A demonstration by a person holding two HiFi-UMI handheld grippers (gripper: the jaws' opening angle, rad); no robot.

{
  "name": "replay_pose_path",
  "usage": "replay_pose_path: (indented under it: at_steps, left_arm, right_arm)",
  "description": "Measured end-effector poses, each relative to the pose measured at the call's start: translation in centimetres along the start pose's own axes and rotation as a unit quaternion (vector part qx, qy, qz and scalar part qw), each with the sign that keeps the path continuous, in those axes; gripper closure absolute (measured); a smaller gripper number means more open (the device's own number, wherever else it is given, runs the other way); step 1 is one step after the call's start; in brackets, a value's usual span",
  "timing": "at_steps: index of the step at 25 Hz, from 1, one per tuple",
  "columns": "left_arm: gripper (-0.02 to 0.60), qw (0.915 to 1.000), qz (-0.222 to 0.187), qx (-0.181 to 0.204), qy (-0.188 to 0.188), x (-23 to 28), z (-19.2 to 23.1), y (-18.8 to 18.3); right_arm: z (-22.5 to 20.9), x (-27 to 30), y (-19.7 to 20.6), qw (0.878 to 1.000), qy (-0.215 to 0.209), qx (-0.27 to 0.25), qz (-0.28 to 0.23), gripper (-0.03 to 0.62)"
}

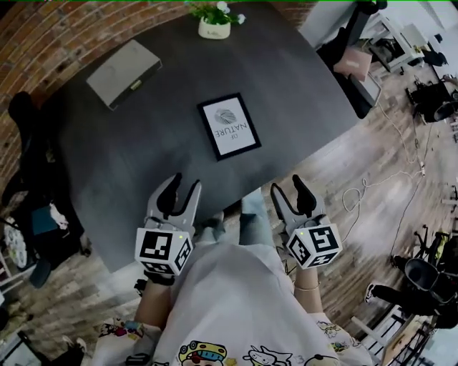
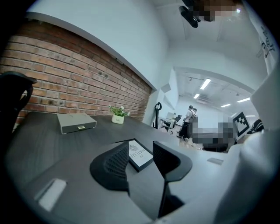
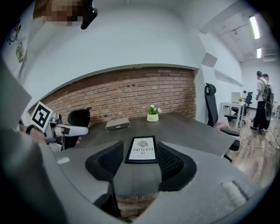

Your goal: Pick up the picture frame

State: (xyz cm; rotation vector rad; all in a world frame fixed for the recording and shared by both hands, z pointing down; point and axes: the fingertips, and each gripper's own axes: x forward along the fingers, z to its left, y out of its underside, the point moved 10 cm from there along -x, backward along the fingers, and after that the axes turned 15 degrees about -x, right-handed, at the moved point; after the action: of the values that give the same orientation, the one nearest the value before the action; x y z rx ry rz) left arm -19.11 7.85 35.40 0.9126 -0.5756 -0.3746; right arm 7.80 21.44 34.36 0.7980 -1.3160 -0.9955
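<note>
The picture frame (image 1: 229,126), black-edged with a white print, lies flat near the middle of the dark table (image 1: 129,164). Both grippers hover at the table's near edge, short of it. My left gripper (image 1: 182,187) is open with nothing between its jaws; in the left gripper view (image 2: 141,164) the frame (image 2: 140,154) shows beyond the gap. My right gripper (image 1: 288,186) is also open and empty over the table's edge. In the right gripper view (image 3: 140,162) the frame (image 3: 142,149) lies straight ahead between the two fingers (image 3: 173,164).
A grey flat box (image 1: 125,73) sits at the table's far left and a small potted plant (image 1: 215,21) at the far edge. Black office chairs stand at the left (image 1: 28,143) and far right (image 3: 211,105). People (image 3: 262,100) stand in the background room.
</note>
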Motion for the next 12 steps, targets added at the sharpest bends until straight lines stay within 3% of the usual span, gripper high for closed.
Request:
replay_pose_path:
  at_steps: [7, 12]
  left_arm:
    - [0.399, 0.9945, -0.041, -0.028, -0.093, 1.6, 0.6, -1.4]
    - [0.396, 0.9821, -0.082, -0.042, -0.164, 3.5, -0.6, -2.4]
  right_arm:
    - [-4.7, 7.2, -2.0, 0.995, -0.093, -0.027, 0.001, 0.339]
    - [-8.2, 12.2, -3.9, 0.984, -0.171, -0.054, -0.013, 0.338]
